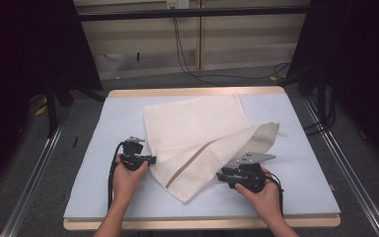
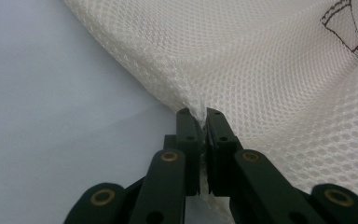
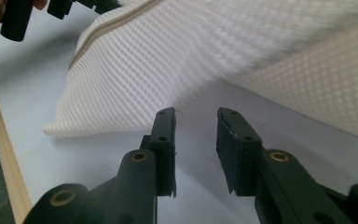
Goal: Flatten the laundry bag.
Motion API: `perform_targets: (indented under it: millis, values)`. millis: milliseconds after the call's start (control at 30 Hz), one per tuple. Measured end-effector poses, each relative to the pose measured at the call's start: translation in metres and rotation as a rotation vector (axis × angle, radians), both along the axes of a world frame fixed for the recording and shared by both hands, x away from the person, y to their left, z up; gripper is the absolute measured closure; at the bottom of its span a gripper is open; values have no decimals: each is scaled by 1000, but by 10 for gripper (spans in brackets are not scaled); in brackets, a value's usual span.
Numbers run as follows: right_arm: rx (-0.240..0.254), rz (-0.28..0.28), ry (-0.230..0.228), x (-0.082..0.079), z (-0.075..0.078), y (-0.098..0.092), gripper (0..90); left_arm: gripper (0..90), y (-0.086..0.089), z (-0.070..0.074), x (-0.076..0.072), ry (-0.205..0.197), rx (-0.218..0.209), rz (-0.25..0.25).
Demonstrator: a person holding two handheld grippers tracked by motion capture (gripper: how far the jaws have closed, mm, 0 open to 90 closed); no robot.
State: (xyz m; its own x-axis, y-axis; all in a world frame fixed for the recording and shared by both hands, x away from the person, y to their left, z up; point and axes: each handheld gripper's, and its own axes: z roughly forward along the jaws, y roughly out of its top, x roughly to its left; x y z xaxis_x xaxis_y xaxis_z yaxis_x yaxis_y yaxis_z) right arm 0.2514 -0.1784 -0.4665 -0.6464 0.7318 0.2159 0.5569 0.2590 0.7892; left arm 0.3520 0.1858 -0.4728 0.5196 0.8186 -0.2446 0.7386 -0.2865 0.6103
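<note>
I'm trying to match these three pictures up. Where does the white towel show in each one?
High view: the white waffle-weave towel lies mid-table, partly folded, between both grippers.
Left gripper view: it covers the upper right, its edge pinched in the left gripper.
Right gripper view: it spans the top, beyond the open right gripper, which holds nothing.
Shared landmark: the beige stripe near the towel's end, also in the right gripper view.
</note>
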Motion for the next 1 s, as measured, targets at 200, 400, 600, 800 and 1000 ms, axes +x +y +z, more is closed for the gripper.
perform_targets:
  millis: [200, 400, 600, 800, 1000]
  values:
    - [-6, -26, -17, -3, 2, -20, 663, 860, 4, 1, 4, -16, -16, 39]
    - [-12, -103, -33, -12, 4, -67, 781, 859, 7, 2, 8, -23, -3, 50]
    - [-13, -168, -40, -13, 1, -96, 822, 860, 7, 2, 11, -20, -1, 56]
    - [-39, -211, -59, -10, 0, -109, 863, 856, 10, 3, 12, -26, -22, 69]
    - [-80, -232, -65, -7, -3, -121, 870, 845, 14, 8, 12, -34, -46, 59]
